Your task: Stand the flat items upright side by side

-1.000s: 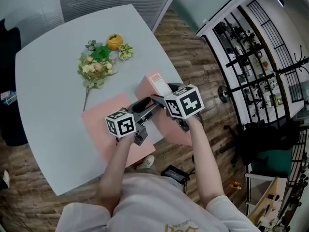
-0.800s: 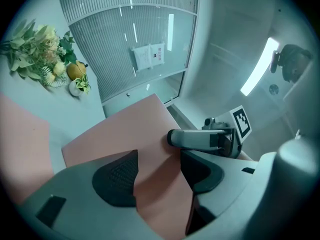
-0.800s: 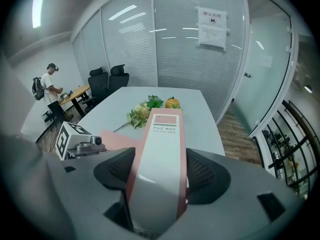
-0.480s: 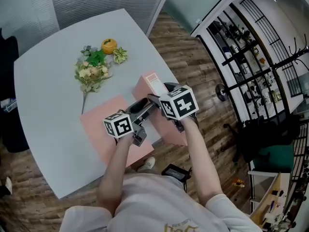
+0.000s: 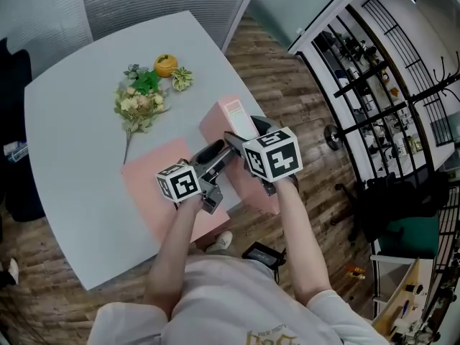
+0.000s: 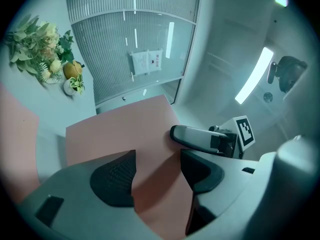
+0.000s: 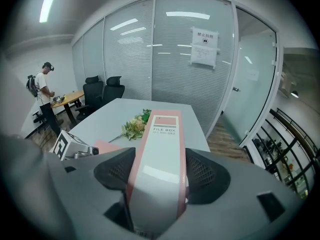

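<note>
My right gripper (image 5: pixel 246 132) (image 7: pixel 159 171) is shut on a pink file box (image 5: pixel 218 123) (image 7: pixel 162 144). The box stands on edge on the table, its white "FILE BOX" spine label upward. My left gripper (image 5: pixel 215 157) (image 6: pixel 157 171) is open. Its jaws point at the broad pink side of that box (image 6: pixel 125 134), close to it or touching it. A finger of the right gripper shows just beyond. A second pink file box (image 5: pixel 151 185) (image 6: pixel 15 149) (image 7: pixel 107 146) lies flat on the table to the left, partly under my left arm.
The pale table (image 5: pixel 72 157) carries a bunch of artificial flowers (image 5: pixel 140 99) (image 6: pixel 40 49) (image 7: pixel 135 126) and a small orange fruit (image 5: pixel 165 65) at the far side. Its near right edge runs just beyond the standing box. A person (image 7: pixel 45 91) stands by another desk behind the glass.
The held file box has tipped a little further up in the right gripper. The left gripper stays at its side.
</note>
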`<state>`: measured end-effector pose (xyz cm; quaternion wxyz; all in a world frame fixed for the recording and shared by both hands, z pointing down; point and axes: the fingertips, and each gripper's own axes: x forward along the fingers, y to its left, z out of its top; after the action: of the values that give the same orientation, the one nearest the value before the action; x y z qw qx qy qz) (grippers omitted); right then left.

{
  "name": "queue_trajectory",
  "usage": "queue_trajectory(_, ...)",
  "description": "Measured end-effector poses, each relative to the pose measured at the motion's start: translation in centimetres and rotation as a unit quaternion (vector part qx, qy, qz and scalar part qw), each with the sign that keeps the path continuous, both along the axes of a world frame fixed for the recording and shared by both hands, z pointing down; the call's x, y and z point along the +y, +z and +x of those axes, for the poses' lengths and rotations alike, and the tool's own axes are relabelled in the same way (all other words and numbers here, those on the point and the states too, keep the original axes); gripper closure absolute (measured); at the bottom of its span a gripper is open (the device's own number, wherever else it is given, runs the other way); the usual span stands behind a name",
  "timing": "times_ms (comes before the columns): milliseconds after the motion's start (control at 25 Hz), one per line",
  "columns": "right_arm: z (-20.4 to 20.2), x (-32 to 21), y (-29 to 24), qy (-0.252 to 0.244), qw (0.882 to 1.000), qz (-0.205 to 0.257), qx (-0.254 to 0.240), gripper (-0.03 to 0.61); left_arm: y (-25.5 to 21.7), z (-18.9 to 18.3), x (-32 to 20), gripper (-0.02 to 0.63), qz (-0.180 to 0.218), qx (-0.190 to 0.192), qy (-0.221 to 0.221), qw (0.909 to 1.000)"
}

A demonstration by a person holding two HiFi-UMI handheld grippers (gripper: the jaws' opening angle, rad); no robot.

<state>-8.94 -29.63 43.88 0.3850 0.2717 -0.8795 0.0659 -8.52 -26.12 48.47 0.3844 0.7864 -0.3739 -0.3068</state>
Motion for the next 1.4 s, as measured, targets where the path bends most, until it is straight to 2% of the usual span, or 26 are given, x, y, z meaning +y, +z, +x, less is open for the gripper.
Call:
queue_trajectory(600,-0.3,0.6,-2.7,0.009,0.997,0.036,-0.062,0.258,-1.1,-0.6,0.6,0.347,0.009,0.014,-0.013,0.9998)
queue_trajectory(840,-0.1,0.3,-4.2,0.022,0.993,0.053,-0.108,0.258,-1.3,-0.7,0.6,0.347,0.01,0.01,-0.017,0.9997)
queue_trajectory(1400,-0.4,1.3,-6.2,-0.006,0.982,0.093,-0.164,0.259,-2.2,-2.1,0.8,0.347,0.01,0.038,-0.046,0.9981)
